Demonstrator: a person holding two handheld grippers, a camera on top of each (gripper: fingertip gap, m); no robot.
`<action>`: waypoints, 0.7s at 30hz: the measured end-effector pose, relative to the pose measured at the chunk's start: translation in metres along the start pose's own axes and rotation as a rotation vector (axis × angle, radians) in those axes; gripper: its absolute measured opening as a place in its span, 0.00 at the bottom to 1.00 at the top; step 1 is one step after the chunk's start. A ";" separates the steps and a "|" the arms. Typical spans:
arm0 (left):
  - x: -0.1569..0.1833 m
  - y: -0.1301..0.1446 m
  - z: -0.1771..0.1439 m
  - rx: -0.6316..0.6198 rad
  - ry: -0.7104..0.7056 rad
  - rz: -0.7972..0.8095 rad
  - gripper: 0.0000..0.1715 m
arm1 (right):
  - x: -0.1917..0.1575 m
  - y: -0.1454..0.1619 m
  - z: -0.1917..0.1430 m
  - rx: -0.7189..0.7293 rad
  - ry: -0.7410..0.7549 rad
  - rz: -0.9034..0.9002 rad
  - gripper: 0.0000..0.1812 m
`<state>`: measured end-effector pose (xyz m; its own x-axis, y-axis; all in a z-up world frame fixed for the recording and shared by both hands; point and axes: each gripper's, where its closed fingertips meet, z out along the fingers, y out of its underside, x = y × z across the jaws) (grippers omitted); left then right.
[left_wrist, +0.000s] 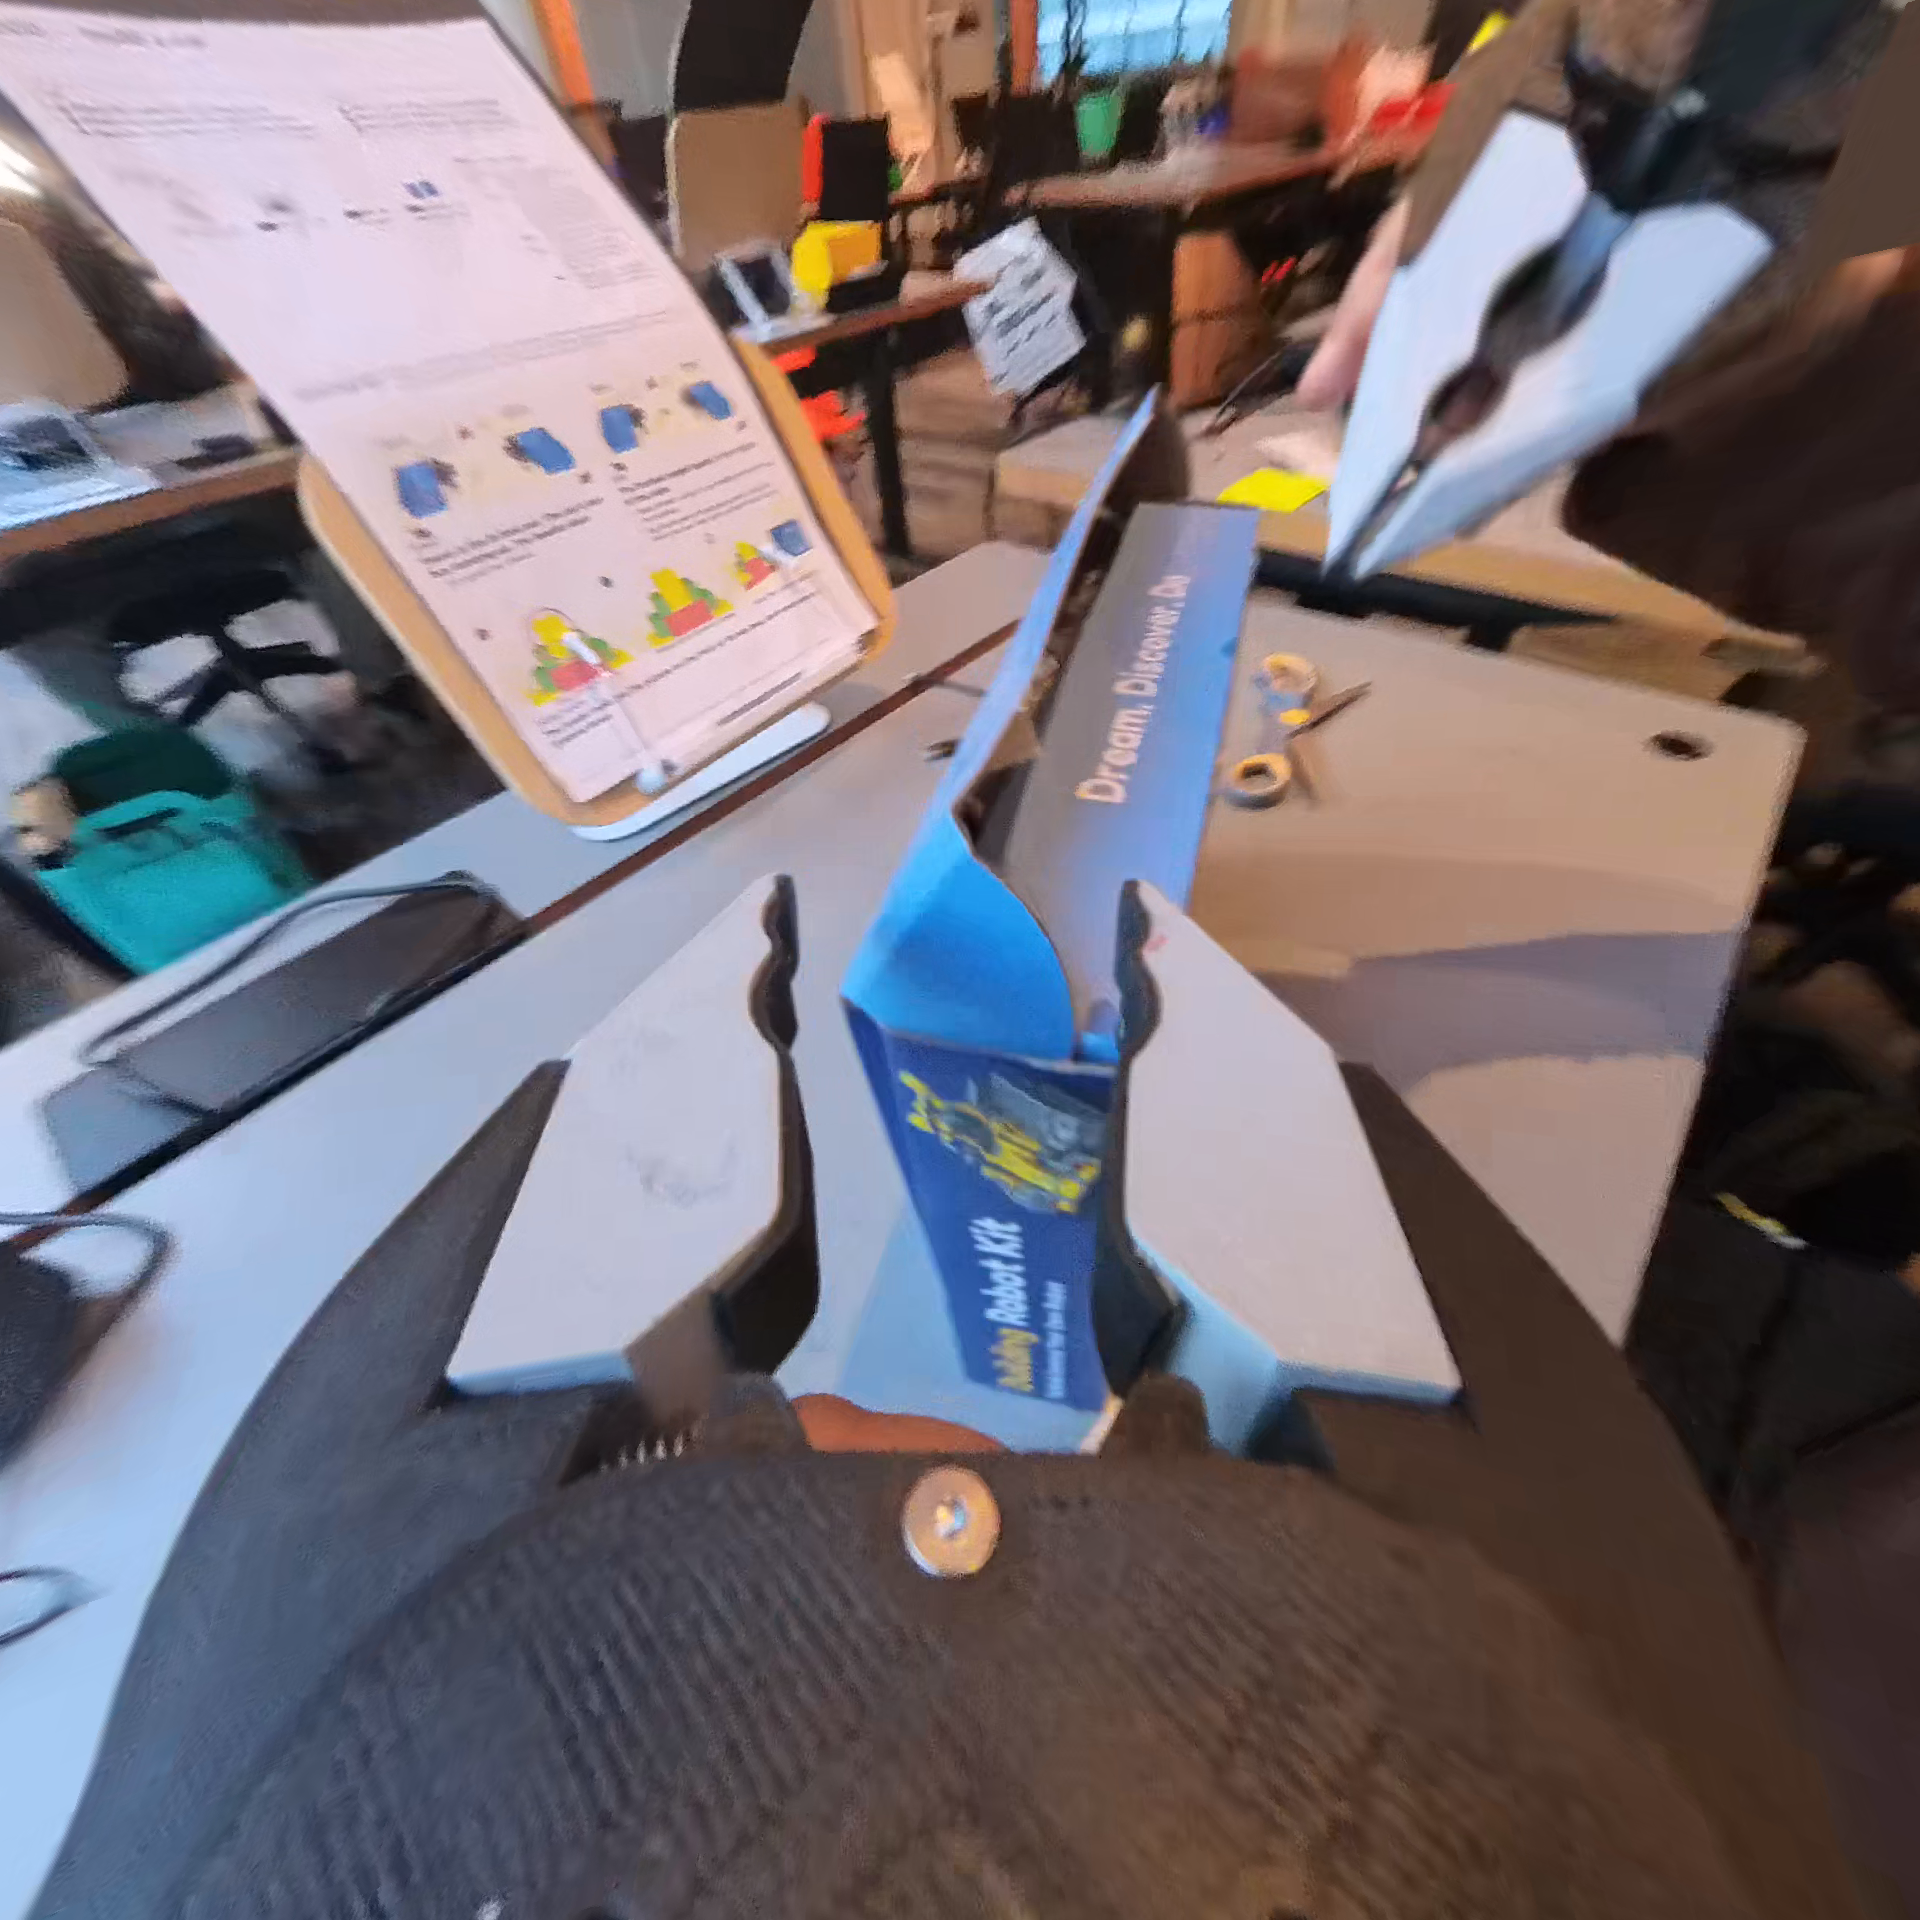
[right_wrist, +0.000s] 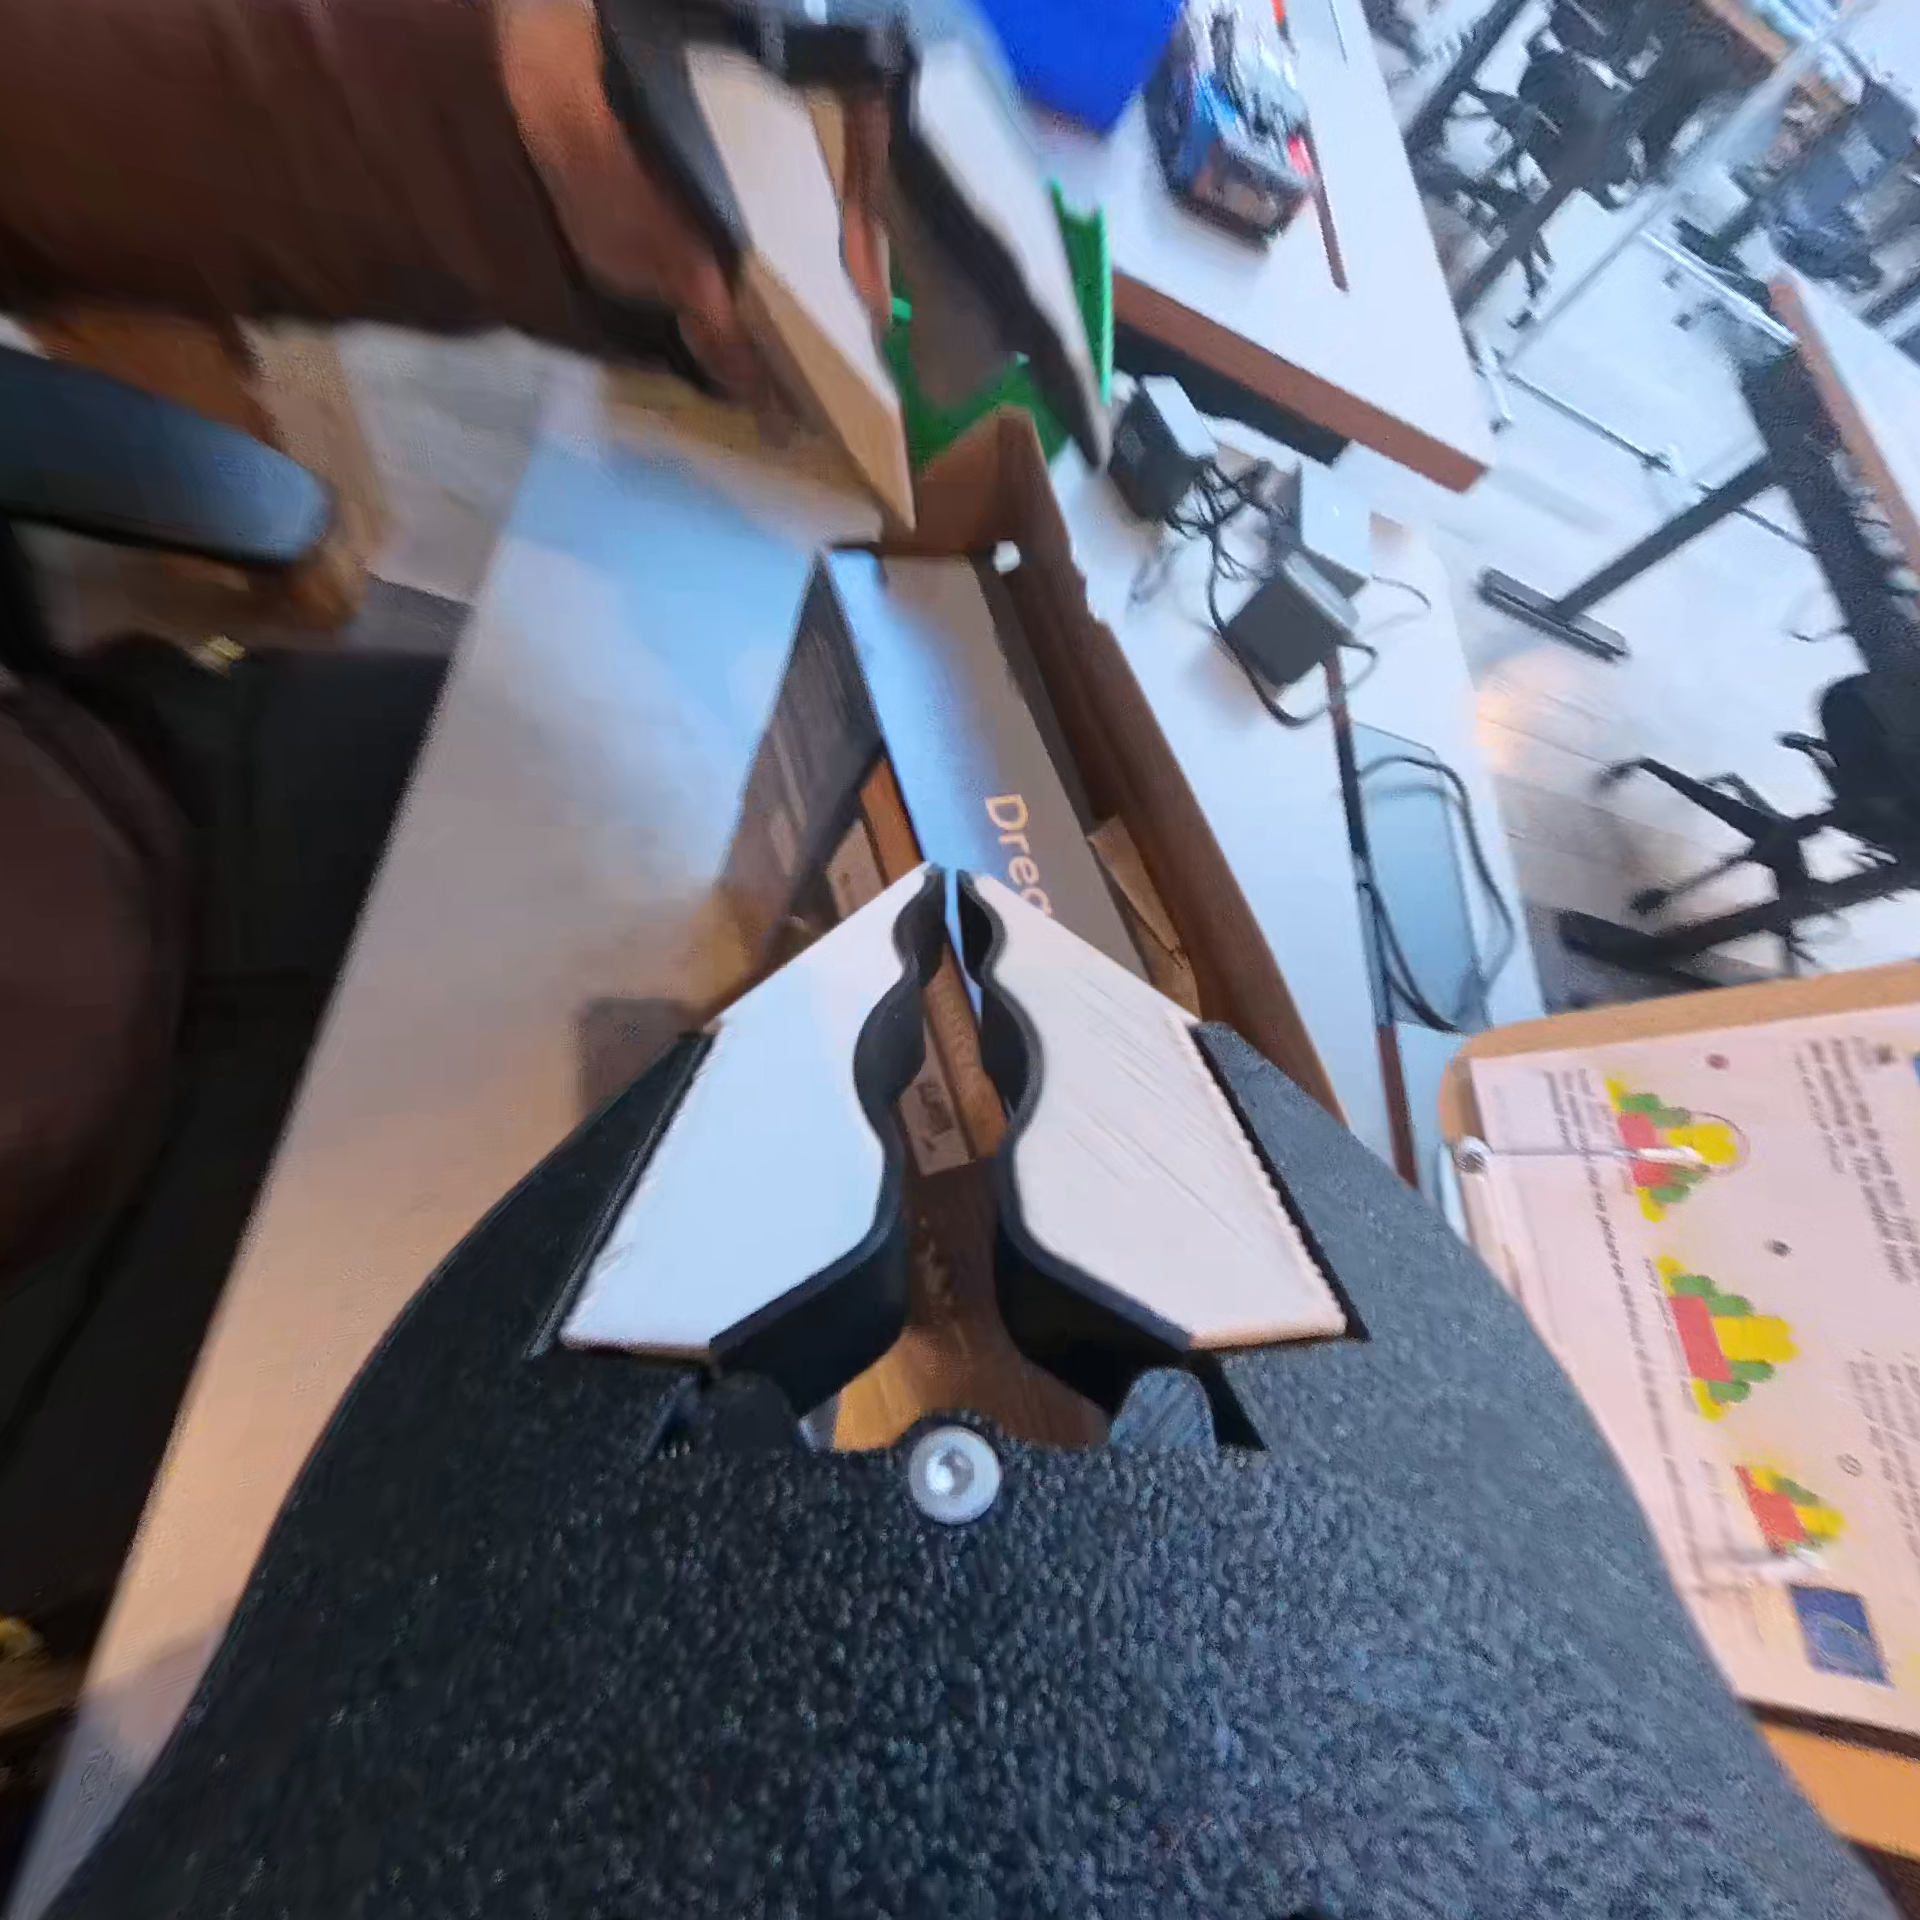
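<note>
Two grippers around one blue box (left_wrist: 1049, 914) with printed lettering and a robot picture on its end. Left gripper (left_wrist: 956, 914): jaws wide apart, straddling the box's near end, right finger touching it. Right gripper (right_wrist: 943, 878): tips nearly closed, nothing visibly held, above the box's far end. Left of the box: illustrated instruction sheet (left_wrist: 499, 436) on a stand. Right of the box: scissors (left_wrist: 1283, 727).
</note>
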<state>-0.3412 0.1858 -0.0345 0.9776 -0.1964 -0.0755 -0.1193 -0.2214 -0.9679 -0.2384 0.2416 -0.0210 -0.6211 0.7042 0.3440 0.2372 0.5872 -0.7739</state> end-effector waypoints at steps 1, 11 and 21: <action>-0.003 -0.004 0.003 -0.036 -0.009 0.013 0.36 | 0.001 0.008 0.014 -0.038 0.036 -0.025 0.05; -0.019 -0.007 0.028 -0.263 0.003 -0.035 0.01 | 0.003 0.041 0.061 -0.197 0.225 -0.178 0.21; -0.089 0.005 0.051 -0.279 -0.037 -0.240 0.02 | -0.054 0.030 0.029 -0.161 0.373 -0.407 0.05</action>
<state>-0.4205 0.2507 -0.0450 0.9885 -0.0735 0.1318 0.0763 -0.5095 -0.8571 -0.2193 0.2093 -0.0786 -0.3871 0.4849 0.7842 0.1636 0.8732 -0.4592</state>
